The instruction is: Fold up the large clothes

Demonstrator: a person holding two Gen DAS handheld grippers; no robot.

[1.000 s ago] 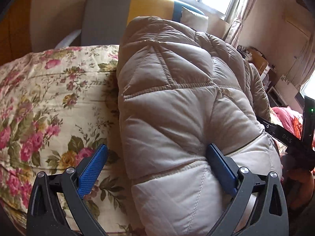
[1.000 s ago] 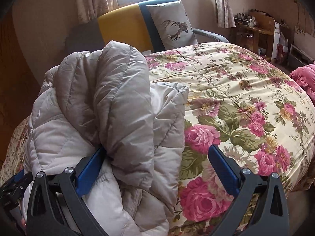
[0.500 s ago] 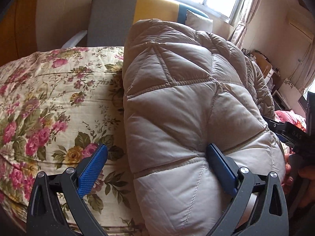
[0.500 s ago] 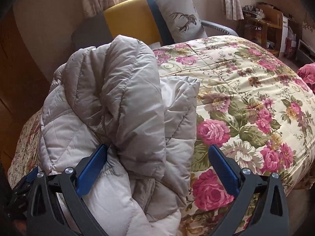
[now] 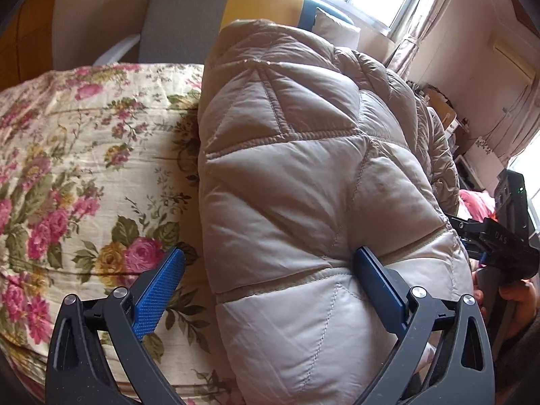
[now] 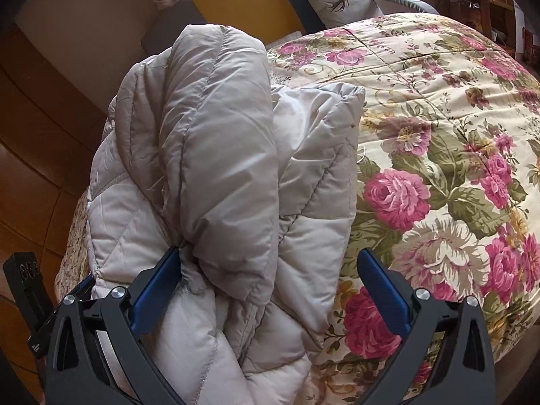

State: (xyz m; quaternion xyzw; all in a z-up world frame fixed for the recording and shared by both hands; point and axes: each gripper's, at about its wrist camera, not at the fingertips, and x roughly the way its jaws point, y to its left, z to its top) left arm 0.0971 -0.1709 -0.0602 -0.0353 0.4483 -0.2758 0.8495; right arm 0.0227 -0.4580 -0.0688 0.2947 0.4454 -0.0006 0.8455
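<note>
Puffy grey down jacket [image 5: 303,202] bundled on floral bedspread [image 5: 84,168], left gripper [image 5: 270,290] and right gripper [image 6: 270,287] both spread wide, pinching nothing, merely straddling it; slick springy padding could puff up and unfold if unpressed.
</note>
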